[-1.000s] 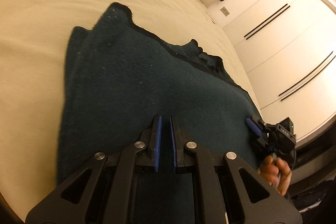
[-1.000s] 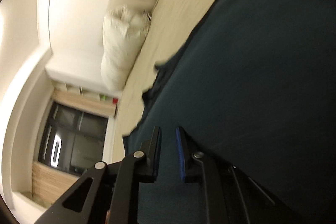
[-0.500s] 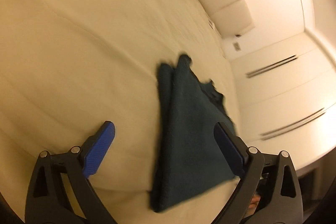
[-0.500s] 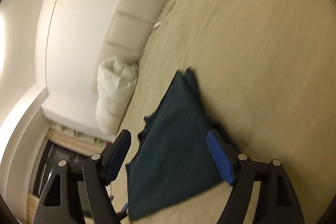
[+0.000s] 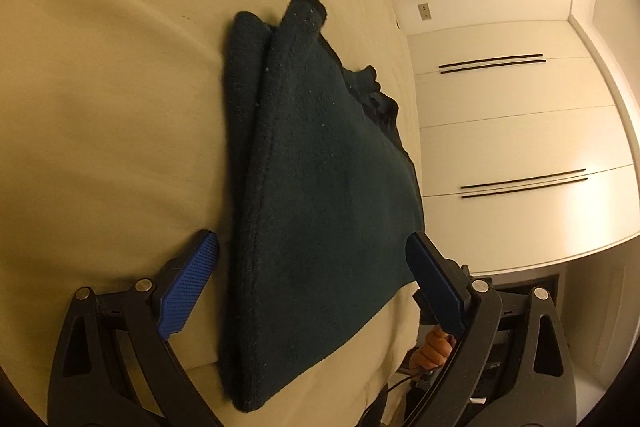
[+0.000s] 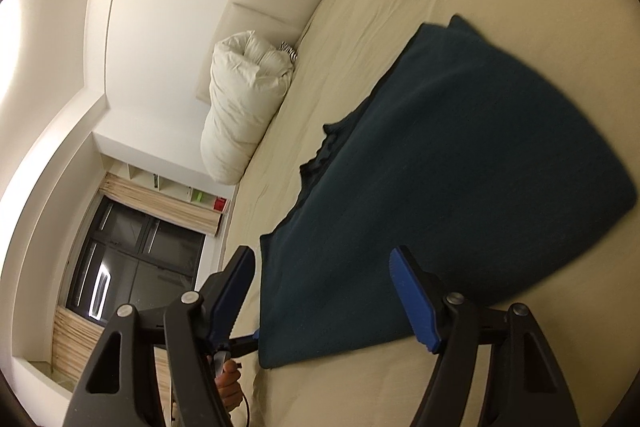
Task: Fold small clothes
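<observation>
Both hand-held grippers, pinched nearly together low over the cloth a second ago, now stand back from it; their jaws have just been opening, with nothing clamped between them.

Dark teal garment: one, folded in layers, lying flat on the bed. Long axis runs away from the left hand-held gripper, straight ahead of it. Right hand-held gripper: apart, at the garment's near edge. Neither plainly nearer.

Count: garment one, hand-held grippers two, rolled white duvet one.
</observation>
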`<state>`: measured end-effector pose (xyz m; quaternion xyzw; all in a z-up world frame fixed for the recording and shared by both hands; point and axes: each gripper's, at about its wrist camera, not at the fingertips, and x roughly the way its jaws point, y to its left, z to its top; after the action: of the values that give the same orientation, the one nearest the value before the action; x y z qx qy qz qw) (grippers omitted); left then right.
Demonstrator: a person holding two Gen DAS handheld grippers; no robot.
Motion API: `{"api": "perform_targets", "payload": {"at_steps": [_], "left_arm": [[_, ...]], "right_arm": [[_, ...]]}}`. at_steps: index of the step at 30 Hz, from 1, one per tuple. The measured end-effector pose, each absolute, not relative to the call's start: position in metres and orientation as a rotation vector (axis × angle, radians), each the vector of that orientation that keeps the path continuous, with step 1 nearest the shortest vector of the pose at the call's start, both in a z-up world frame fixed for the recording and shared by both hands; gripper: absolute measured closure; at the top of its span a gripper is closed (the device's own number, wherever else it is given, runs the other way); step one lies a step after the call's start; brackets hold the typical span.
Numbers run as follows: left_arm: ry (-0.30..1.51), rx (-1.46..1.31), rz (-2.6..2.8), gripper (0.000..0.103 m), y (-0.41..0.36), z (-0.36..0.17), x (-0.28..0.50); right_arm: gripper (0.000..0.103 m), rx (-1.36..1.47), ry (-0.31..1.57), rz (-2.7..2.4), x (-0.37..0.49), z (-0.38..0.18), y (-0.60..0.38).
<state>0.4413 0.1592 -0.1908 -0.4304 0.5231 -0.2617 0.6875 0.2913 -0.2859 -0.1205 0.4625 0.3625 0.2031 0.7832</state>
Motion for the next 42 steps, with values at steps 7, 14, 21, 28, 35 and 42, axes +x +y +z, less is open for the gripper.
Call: {"api": "perform_targets", "payload": {"at_steps": [7, 14, 21, 28, 35, 42], "left_arm": [[1.237, -0.904, -0.634, 0.009, 0.142, -0.195, 0.446], [1.252, -1.003, -0.725, 0.025, 0.132, -0.201, 0.44], [1.274, -1.114, -0.693, 0.078, 0.13, -0.228, 0.441], [1.229, -1.17, -0.641, 0.086, 0.134, -0.233, 0.435], [1.19, -1.142, -0.546, 0.087, 0.116, -0.212, 0.436], [1.092, -0.768, -0.526, 0.087, 0.006, -0.114, 0.474]], "right_arm": [[0.033, 0.963, 0.834, 0.513, 0.303, -0.122, -0.248], [0.035, 0.899, 0.872, 0.601, 0.332, -0.113, -0.199], [0.036, 0.839, 0.92, 0.648, 0.362, -0.113, -0.161], [0.036, 0.808, 1.024, 0.647, 0.387, -0.14, -0.139], [0.043, 0.877, 1.065, 0.657, 0.392, -0.16, -0.154], [0.038, 0.953, 0.98, 0.648, 0.386, -0.139, -0.233]]}}
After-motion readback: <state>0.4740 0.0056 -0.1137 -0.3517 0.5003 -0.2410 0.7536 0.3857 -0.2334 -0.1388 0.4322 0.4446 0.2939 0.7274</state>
